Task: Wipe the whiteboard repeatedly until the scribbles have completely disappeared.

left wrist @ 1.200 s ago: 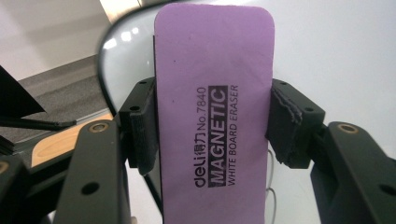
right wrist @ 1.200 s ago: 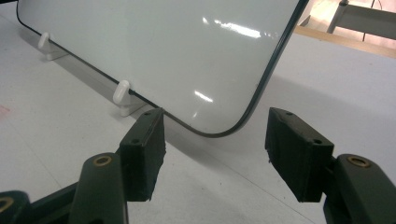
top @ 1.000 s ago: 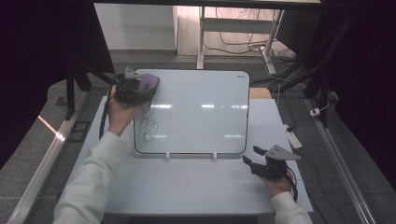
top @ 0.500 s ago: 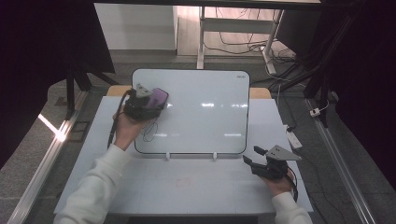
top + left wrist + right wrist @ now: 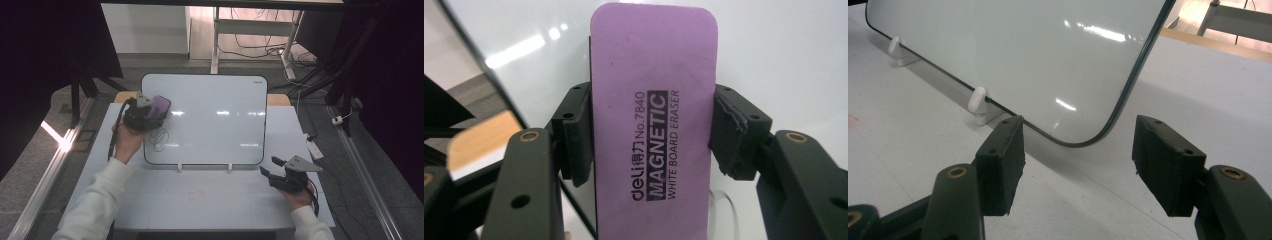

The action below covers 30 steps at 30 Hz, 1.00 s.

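A purple magnetic whiteboard eraser (image 5: 654, 120) sits clamped between the jaws of my left gripper (image 5: 146, 111), which is shut on it. The eraser (image 5: 161, 105) hovers at the upper left part of the whiteboard (image 5: 215, 120), which leans on two white clips. Below the eraser, black scribbles (image 5: 159, 137) mark the board's left side. My right gripper (image 5: 270, 174) rests on the table near the board's lower right corner (image 5: 1083, 140), open with nothing between its fingers.
The whiteboard stands on a white table (image 5: 200, 195). A white clip (image 5: 979, 102) holds its lower edge. Faint red marks (image 5: 197, 192) show on the table in front. A power strip (image 5: 315, 147) lies at the right edge. Cables and desk legs stand beyond.
My left gripper has moved down and to the right along the board's left side with the eraser, then slightly back up. The right gripper has stayed put.
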Tool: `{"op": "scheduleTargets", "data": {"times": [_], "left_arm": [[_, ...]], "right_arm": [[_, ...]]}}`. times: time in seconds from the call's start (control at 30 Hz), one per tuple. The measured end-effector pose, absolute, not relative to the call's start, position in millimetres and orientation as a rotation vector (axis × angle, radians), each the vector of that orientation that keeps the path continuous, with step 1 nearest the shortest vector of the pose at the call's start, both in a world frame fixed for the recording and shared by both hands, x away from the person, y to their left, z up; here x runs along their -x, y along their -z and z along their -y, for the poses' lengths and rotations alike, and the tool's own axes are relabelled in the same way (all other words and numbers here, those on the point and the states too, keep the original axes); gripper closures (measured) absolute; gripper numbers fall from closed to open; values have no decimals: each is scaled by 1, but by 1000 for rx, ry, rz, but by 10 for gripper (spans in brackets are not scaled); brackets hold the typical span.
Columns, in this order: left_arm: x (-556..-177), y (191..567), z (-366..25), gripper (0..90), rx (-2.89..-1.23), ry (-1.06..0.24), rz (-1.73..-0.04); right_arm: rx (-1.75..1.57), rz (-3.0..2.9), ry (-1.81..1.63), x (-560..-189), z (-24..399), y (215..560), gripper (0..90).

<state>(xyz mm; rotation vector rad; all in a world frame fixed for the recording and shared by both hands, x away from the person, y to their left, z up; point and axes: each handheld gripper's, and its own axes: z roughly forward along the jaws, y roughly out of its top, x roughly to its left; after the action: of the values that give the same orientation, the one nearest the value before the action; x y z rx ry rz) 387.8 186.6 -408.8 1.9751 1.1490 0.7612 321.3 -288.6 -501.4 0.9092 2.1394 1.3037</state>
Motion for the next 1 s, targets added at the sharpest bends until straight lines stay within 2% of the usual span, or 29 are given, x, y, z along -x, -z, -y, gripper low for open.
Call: {"op": "scheduleTargets", "data": {"times": [0.23, 0.57, 0.73, 1.0], "left_arm": [[-349, 458, -173, 411, -2010, -712, -1109], [-325, 486, -162, 410, -2091, -679, -1072], [-331, 480, -164, 410, -2088, -667, -1065], [-371, 430, -170, 411, -2017, -752, -1089]], "right_arm": [[-903, -2139, -1310, -321, 287, 501, 373], [-899, -2140, -1304, -320, 286, 501, 373], [-903, -2139, -1306, -320, 287, 501, 373], [-898, -2139, -1305, -321, 286, 501, 373]]}}
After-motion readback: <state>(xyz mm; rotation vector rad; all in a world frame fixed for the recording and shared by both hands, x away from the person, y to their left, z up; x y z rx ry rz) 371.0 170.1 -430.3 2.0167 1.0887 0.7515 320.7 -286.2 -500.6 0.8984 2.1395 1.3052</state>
